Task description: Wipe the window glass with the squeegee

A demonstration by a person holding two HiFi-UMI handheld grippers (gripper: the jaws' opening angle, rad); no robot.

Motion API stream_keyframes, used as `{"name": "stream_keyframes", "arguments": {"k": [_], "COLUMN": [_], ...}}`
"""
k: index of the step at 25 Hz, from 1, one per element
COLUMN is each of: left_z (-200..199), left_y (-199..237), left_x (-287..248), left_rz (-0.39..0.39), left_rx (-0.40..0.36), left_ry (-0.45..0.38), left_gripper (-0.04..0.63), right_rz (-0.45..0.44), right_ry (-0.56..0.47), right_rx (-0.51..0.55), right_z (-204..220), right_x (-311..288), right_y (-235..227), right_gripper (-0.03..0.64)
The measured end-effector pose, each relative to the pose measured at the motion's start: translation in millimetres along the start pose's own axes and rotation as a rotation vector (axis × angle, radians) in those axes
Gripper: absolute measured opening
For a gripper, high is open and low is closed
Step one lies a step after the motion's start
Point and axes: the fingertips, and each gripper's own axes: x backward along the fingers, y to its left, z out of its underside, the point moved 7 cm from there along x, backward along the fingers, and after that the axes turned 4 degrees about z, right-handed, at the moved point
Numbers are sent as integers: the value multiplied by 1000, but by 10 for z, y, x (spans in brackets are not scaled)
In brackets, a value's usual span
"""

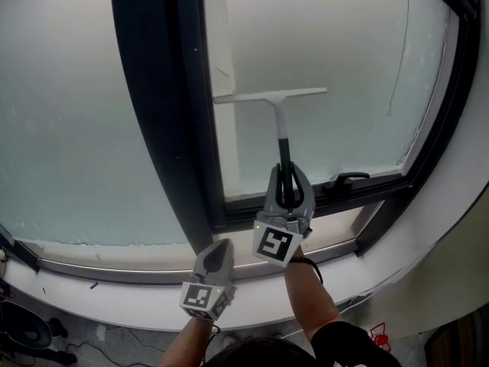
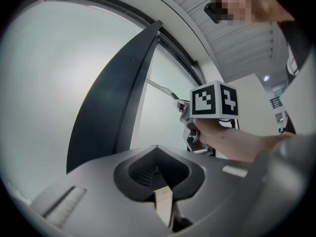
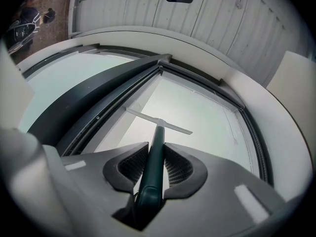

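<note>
Overhead, from the head view, the right gripper [image 1: 288, 176] is clamped on the dark handle of the squeegee [image 1: 276, 121]. Its pale blade lies flat against the window glass [image 1: 344, 44] of the right-hand pane, about halfway up, with its left end close to the dark frame post [image 1: 157, 105]. The left gripper [image 1: 220, 245] sits lower and to the left, over the white sill [image 1: 107, 285], apart from the squeegee. A black window handle [image 1: 345, 180] rests on the bottom rail of that pane.

Next, the left gripper view shows that gripper's jaws pressed together with no tool between them. Beyond them the other gripper's marker cube [image 2: 215, 100] and the hand [image 2: 219, 135] holding it stand before the glass.

Lastly, the right gripper view shows both jaws tight against the dark green handle [image 3: 153, 167], which runs straight up to the blade [image 3: 159, 121] on the glass.
</note>
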Motion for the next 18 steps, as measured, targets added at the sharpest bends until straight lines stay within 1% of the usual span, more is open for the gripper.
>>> {"name": "stream_keyframes", "arguments": {"k": [4,12,18], "left_z": [36,66,88], "left_y": [8,42,41], "left_x": [50,146,154], "left_rz": [-11,-27,-20], "left_rx": [14,13,11], "left_ry": [11,19,38], "left_gripper": [-2,-2,-2], "right_rz": [-1,-1,0], "right_ry": [16,35,58], "right_rx": [-4,-6,-15], "right_z": [35,107,168], "right_x": [53,160,243], "right_y": [26,83,105], "right_gripper": [100,100,100]}}
